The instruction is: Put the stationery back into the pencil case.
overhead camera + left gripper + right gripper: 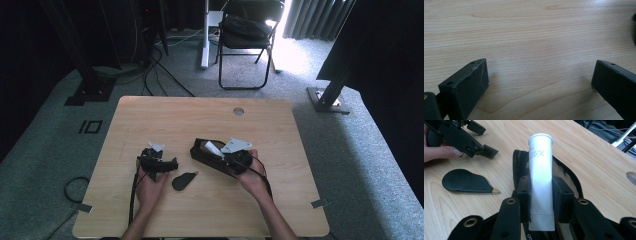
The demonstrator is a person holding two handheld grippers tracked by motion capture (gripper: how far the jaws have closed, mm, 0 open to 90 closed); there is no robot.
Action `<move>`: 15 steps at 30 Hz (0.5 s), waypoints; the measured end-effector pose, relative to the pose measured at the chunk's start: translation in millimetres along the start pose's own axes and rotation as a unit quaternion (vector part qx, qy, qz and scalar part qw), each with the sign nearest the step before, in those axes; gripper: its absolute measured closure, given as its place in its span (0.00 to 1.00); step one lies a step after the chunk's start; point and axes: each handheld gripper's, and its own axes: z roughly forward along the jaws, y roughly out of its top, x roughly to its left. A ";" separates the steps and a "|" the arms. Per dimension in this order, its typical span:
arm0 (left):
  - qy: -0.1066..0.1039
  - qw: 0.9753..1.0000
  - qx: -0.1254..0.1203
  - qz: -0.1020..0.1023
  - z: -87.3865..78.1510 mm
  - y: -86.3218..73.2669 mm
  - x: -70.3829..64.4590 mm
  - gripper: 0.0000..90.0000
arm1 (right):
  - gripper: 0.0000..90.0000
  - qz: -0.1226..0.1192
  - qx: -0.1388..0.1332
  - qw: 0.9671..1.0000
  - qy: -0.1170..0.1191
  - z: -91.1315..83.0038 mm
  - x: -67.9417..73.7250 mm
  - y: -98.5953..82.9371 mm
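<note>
A person's two forearms reach in from the near edge of a light wooden bench (150, 115), each hand holding a black gripper. The left hand (150, 187) lies low on the bench, palm wrapped around the left gripper (159, 156), which points away from the person; in the left gripper view its jaws stand wide apart, released, with bare wood grain between them. The right hand (255, 177) is angled inward toward the middle of the bench, and the right gripper (541, 192) is clenched on a white tube (540, 170). In the right gripper view the tube runs straight out between the two jaws, its flat crimped end nearest the camera and its round capped end farthest away, with small dark print on its side. The tube is held over an open black pouch (520, 165) that lies on the bench beneath and beyond the right gripper; whether the tube touches the pouch cannot be told. A flat black teardrop-shaped case (465, 181) with a small gold tip lies on the bench between the two hands, apart from both grippers and just beside the pouch.
</note>
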 end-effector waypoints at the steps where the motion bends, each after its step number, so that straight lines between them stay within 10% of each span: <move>1: 0.000 1.000 0.000 0.000 0.0 0.0 0.0 0.01 | 0.79 0.003 0.000 1.000 -0.001 0.2 -1.2 -0.1; 15: 0.000 1.000 0.000 0.000 0.0 0.0 0.0 0.01 | 0.79 0.015 0.001 1.000 -0.002 5.4 -8.8 0.1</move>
